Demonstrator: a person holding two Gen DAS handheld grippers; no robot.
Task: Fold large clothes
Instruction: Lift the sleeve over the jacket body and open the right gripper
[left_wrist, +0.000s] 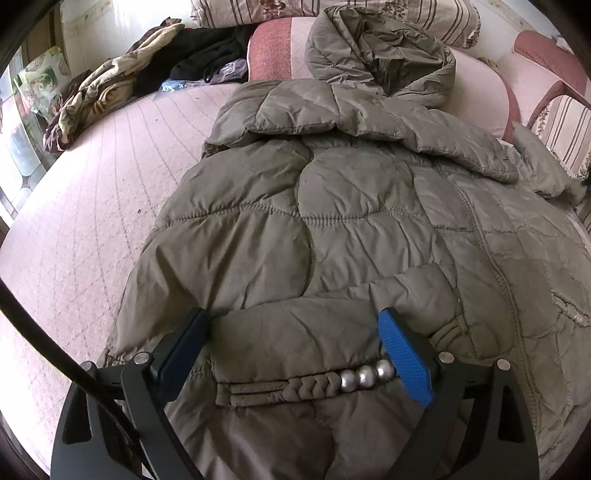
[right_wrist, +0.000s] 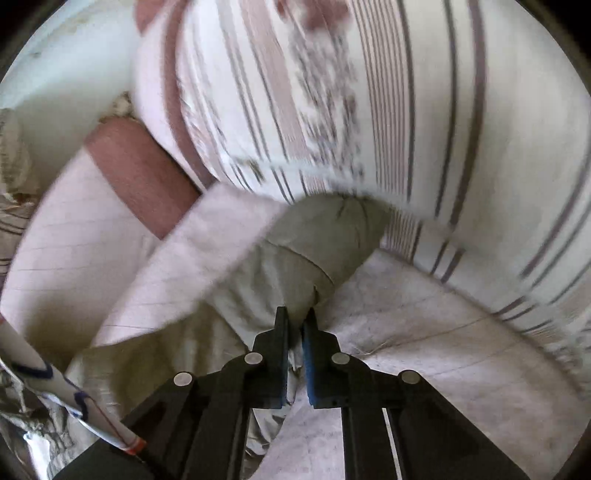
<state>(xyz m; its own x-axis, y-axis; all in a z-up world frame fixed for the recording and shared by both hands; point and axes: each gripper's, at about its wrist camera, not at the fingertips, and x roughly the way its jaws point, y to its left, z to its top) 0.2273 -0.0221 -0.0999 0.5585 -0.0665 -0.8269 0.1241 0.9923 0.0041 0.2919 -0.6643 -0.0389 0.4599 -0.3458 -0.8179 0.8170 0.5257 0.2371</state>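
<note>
An olive quilted hooded jacket (left_wrist: 332, 206) lies spread on a pink quilted bed (left_wrist: 92, 221), hood toward the pillows. Its left sleeve is folded across the body. My left gripper (left_wrist: 295, 321) is open, its blue pads on either side of the sleeve cuff (left_wrist: 291, 339), beside three silver beads (left_wrist: 365, 374). In the right wrist view, my right gripper (right_wrist: 295, 321) is shut on the jacket's other sleeve (right_wrist: 295, 266), pinching the olive fabric near the cuff. That view is blurred.
Striped pillows (left_wrist: 424, 14) and a pink bolster (left_wrist: 273, 48) lie at the head of the bed. Patterned and black clothes (left_wrist: 122, 74) are piled at the far left. A large striped pillow (right_wrist: 369, 110) is close ahead of the right gripper.
</note>
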